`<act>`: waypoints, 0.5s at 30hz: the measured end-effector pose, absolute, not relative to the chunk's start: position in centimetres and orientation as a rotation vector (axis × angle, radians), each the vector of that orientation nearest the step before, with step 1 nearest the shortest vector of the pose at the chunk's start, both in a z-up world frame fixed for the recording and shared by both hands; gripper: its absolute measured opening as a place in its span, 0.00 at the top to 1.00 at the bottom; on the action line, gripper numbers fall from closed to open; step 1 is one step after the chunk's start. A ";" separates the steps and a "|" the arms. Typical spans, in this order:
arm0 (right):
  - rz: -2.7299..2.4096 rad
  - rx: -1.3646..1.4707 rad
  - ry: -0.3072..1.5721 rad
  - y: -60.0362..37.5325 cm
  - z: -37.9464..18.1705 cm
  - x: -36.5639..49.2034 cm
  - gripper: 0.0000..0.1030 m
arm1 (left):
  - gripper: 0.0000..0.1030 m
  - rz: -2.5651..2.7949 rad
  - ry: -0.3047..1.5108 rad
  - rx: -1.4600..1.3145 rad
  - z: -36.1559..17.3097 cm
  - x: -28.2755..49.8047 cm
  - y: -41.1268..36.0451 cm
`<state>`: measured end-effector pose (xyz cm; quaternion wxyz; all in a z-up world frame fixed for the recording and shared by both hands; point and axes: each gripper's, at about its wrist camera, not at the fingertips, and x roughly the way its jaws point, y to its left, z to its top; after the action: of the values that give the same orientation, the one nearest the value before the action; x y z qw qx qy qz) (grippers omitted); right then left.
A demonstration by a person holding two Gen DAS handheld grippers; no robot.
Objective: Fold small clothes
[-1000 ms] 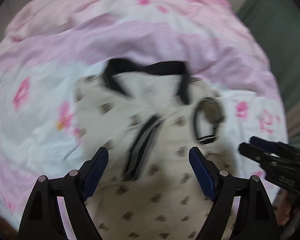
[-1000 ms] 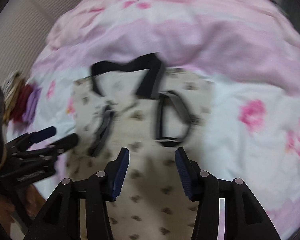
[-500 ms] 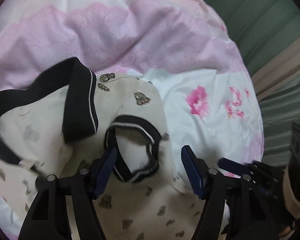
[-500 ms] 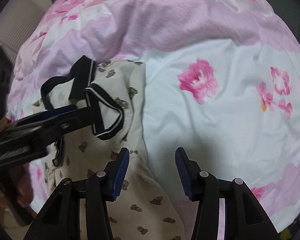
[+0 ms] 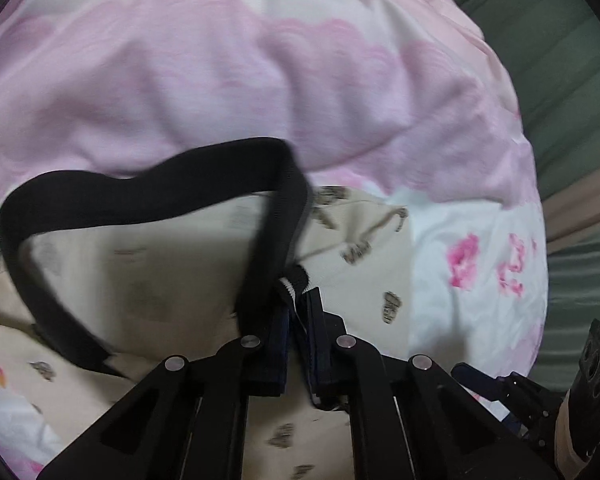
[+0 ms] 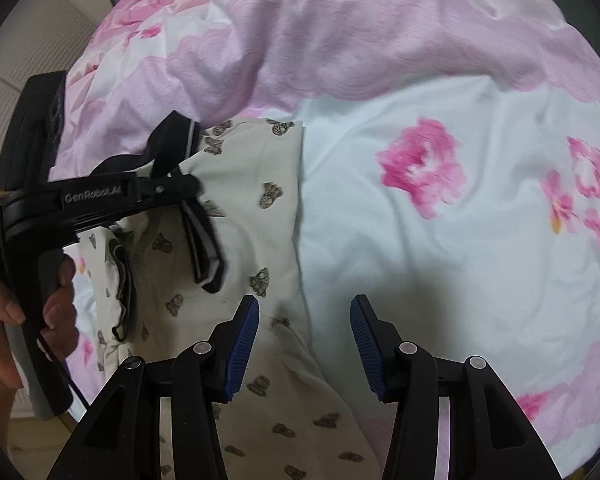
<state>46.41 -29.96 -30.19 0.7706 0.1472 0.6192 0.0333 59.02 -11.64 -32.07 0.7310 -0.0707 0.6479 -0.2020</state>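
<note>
Currently left wrist view: left gripper (image 5: 298,316) clamps the black sleeve cuff (image 5: 294,280) of the cream shirt (image 5: 172,280), which lies on the pink duvet (image 5: 220,92). Right wrist view: right gripper (image 6: 304,344) jaws apart, empty, over the shirt's edge by the duvet.

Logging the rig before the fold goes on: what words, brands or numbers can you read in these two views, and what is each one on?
"GenRobot.AI": on the side of the left gripper, seen in the right wrist view.
More print lower on that gripper's body, at the picture's left edge: too small to read.
The little prints on the cream shirt are pictures, not letters.
Nothing else legible.
</note>
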 end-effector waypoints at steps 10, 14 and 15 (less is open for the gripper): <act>0.102 0.262 1.378 -27.6 -31.5 47.5 0.52 | 0.36 -0.549 1.327 0.055 -28.4 54.8 -11.8; 0.090 0.267 1.387 -27.9 -31.6 47.1 0.52 | 0.47 -0.684 1.339 0.041 -28.8 52.5 -13.3; 0.085 0.265 1.390 -28.0 -31.6 46.9 0.52 | 0.50 -0.705 1.354 0.040 -29.2 52.1 -13.9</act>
<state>46.91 -27.98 -31.55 0.7593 0.1218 0.6381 0.0389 52.12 -13.93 -29.25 0.7225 0.0181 0.6129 -0.3194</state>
